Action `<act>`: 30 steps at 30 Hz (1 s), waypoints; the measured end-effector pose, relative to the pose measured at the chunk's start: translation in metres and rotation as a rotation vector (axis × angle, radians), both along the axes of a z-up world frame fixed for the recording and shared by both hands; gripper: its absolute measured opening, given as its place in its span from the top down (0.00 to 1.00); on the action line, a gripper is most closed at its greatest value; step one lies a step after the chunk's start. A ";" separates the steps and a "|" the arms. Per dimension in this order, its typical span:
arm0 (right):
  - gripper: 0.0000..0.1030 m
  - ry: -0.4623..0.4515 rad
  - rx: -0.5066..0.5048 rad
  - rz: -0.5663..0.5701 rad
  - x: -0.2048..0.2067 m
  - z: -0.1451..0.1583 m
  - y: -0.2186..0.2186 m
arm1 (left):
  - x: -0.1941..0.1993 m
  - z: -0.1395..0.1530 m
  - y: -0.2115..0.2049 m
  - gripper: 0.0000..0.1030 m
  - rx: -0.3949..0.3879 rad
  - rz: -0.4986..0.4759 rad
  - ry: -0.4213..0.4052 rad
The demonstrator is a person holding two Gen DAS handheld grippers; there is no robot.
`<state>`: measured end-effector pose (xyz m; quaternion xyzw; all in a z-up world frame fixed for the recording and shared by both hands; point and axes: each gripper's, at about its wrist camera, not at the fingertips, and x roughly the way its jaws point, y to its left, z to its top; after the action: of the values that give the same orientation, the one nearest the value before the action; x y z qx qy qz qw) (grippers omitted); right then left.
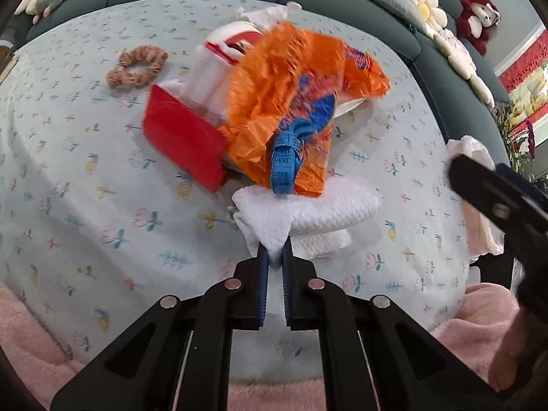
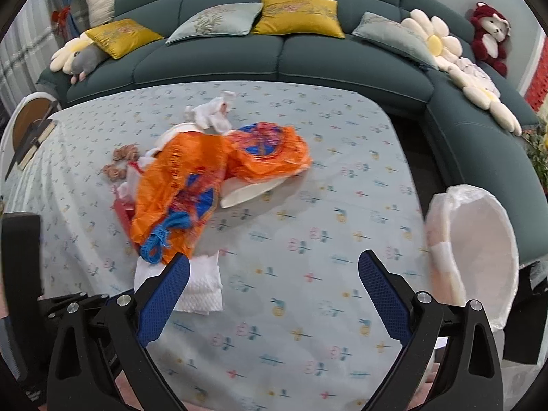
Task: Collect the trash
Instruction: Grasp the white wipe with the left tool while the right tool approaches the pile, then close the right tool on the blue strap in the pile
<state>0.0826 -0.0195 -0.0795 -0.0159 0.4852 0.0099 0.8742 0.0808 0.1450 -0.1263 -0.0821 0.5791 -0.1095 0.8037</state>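
My left gripper (image 1: 275, 255) is shut on a corner of a white paper towel (image 1: 318, 212) that lies on the floral tablecloth (image 1: 102, 171). An orange plastic bag (image 1: 291, 102) rests on the towel with a blue measuring tape (image 1: 286, 161) across it. A red box (image 1: 185, 137) and white wrappers (image 1: 209, 78) lie under the bag. My right gripper (image 2: 274, 274) is open and empty above the cloth, right of the towel (image 2: 202, 287) and the orange bag (image 2: 191, 185). A bin lined with a white bag (image 2: 479, 257) stands at the table's right edge.
A pink scrunchie (image 1: 137, 66) lies left of the pile. Crumpled white tissue (image 2: 212, 111) and a white dish (image 2: 253, 190) lie behind the bag. A dark green sofa (image 2: 274, 54) with cushions and plush toys wraps the far and right sides. Pink fabric (image 1: 34, 342) lies near me.
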 end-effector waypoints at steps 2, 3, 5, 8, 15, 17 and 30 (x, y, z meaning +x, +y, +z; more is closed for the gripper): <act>0.12 0.006 0.012 0.010 0.003 -0.001 0.008 | -0.003 0.004 0.006 0.93 -0.007 0.006 0.003; 0.14 0.015 0.026 0.016 0.005 -0.002 0.012 | -0.004 0.006 0.010 0.93 -0.007 0.010 0.006; 0.19 0.030 0.055 0.024 0.009 -0.005 0.018 | -0.007 0.008 0.018 0.93 0.001 0.020 0.014; 0.28 0.053 0.090 0.047 0.013 -0.010 0.031 | -0.010 0.013 0.034 0.93 0.003 0.049 0.026; 0.53 0.132 0.169 0.097 0.025 -0.034 0.063 | -0.012 0.023 0.066 0.93 0.074 0.117 -0.009; 0.57 0.155 0.186 0.106 0.028 -0.042 0.069 | -0.010 0.024 0.073 0.93 0.078 0.129 -0.013; 0.88 0.234 0.179 0.145 0.038 -0.084 0.097 | -0.003 0.017 0.087 0.93 0.078 0.165 0.001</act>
<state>0.1211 0.0778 -0.1633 0.0284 0.5783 0.1179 0.8067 0.0777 0.2321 -0.1093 -0.0981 0.5747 -0.0205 0.8122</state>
